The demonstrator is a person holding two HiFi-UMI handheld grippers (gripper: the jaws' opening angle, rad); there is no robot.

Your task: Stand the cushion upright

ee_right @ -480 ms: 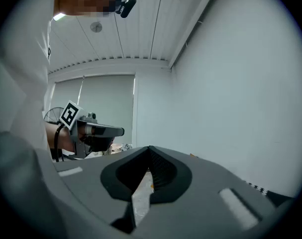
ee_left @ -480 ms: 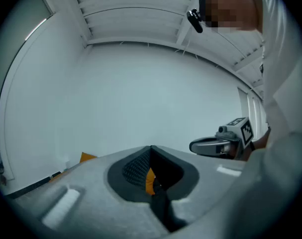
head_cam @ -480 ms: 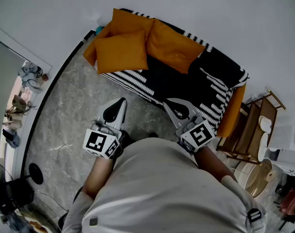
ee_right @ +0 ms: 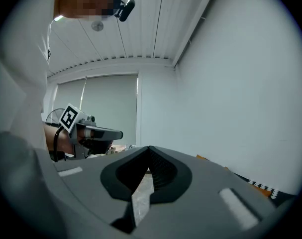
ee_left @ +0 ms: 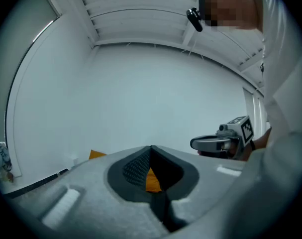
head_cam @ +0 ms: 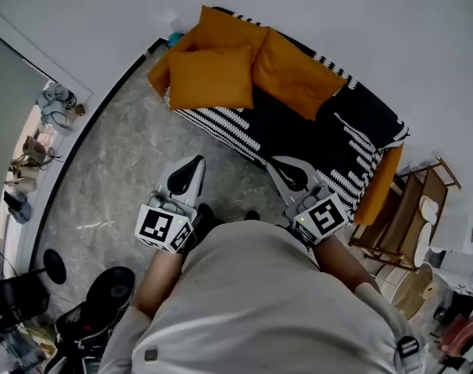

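Three orange cushions lie on a sofa (head_cam: 353, 142) with a black-and-white cover. One cushion (head_cam: 211, 78) lies flat at the front left, one (head_cam: 224, 28) sits behind it, and one (head_cam: 298, 75) leans to the right. My left gripper (head_cam: 195, 163) is shut and empty over the floor, short of the sofa's front edge. My right gripper (head_cam: 277, 164) is shut and empty just before that edge. In the left gripper view the left gripper (ee_left: 151, 149) points level at the wall, with a cushion (ee_left: 151, 180) showing below its tips. In the right gripper view the right gripper (ee_right: 150, 149) is shut too.
A wooden rack (head_cam: 411, 209) stands to the right of the sofa. A black fan (head_cam: 104, 294) sits on the grey stone floor (head_cam: 119, 170) at lower left. Shoes (head_cam: 33, 162) lie by the doorway at far left. A white wall runs behind the sofa.
The head view has shifted: the sofa sits a little further right and up, and the fan has come into view at lower left. Both grippers stay shut in the same place.
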